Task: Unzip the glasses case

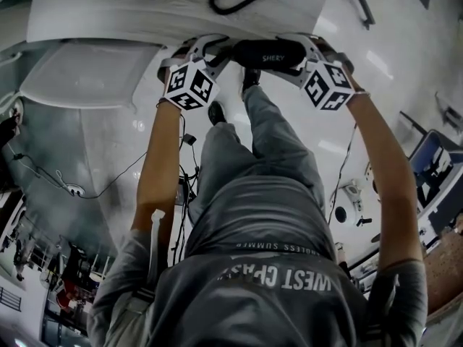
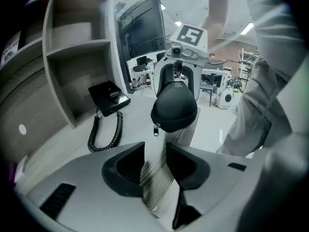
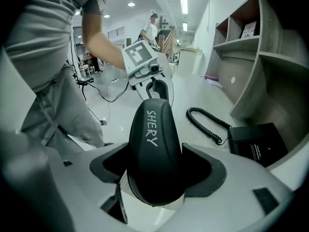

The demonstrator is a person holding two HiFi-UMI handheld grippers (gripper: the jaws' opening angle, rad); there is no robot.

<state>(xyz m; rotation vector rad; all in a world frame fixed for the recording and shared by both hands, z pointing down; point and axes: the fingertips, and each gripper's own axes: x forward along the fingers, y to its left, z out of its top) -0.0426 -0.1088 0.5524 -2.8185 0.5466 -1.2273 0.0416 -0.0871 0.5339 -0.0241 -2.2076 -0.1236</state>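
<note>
At the edge of the pale flat desk top (image 2: pixel 130 122), the black oval hard-shell glasses case (image 3: pixel 153 144) is being clamped across its width by the right gripper (image 3: pixel 154 173). The left gripper (image 2: pixel 161 166), jaws apart and empty, is being held just short of the small dangling metal zipper pull (image 2: pixel 156 129). That tab is best pinched squarely, then drawn along the seam with the case steadied.

1. Bright, cool, even light from ceiling strips (image 3: pixel 183 1) far overhead.
2. Glare spots sheen the glossy floor (image 1: pixel 340 147).
3. Both gripper views bend hard, and their corners go black.
4. At the left gripper (image 2: pixel 155 153), the striped surface (image 2: pixel 157 187) between its fingers (image 2: pixel 123 170) smears with motion blur.
</note>
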